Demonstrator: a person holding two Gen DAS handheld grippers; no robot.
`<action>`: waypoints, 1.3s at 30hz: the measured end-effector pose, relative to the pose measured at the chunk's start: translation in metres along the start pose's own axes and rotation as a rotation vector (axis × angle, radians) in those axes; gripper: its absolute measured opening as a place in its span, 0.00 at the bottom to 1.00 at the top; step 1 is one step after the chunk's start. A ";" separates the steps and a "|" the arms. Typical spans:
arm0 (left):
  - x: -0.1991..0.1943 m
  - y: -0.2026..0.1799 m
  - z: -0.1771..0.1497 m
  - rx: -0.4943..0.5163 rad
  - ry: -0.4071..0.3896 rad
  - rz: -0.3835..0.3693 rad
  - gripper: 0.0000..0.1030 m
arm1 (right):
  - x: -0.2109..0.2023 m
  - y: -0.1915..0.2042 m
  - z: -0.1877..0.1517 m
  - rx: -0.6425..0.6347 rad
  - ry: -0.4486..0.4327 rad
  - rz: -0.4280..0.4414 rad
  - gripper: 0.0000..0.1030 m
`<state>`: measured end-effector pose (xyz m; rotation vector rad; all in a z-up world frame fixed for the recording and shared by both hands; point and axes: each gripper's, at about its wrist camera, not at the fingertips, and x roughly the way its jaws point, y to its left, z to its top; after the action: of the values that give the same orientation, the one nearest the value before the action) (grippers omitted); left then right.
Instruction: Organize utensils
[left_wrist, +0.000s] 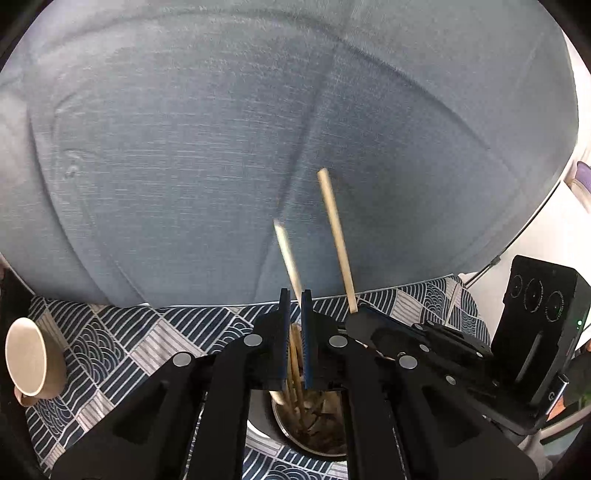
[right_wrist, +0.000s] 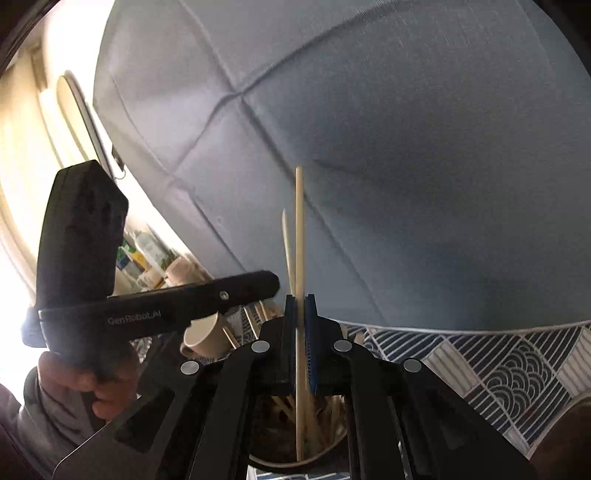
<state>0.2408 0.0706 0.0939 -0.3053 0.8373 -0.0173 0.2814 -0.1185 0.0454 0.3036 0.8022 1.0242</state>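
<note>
Blurred chopstick (left_wrist: 287, 254) — lower end hidden behind jaws

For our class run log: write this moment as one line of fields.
left gripper: shut on chopstick | right gripper: shut on second chopstick | both above metal holder | mug: on its side

Both views close above holder (left_wrist: 314, 424)
</note>
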 end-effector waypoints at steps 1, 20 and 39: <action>-0.001 0.001 0.000 -0.001 0.001 -0.001 0.05 | 0.000 -0.001 0.000 0.003 0.002 0.000 0.07; -0.055 -0.022 -0.034 0.005 -0.017 0.086 0.53 | -0.041 0.044 -0.014 -0.149 -0.034 -0.268 0.37; -0.105 -0.013 -0.118 0.010 0.031 0.214 0.94 | -0.106 0.090 -0.089 -0.144 0.012 -0.480 0.86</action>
<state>0.0851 0.0413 0.0998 -0.2050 0.8966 0.1737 0.1309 -0.1743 0.0842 -0.0225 0.7594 0.6266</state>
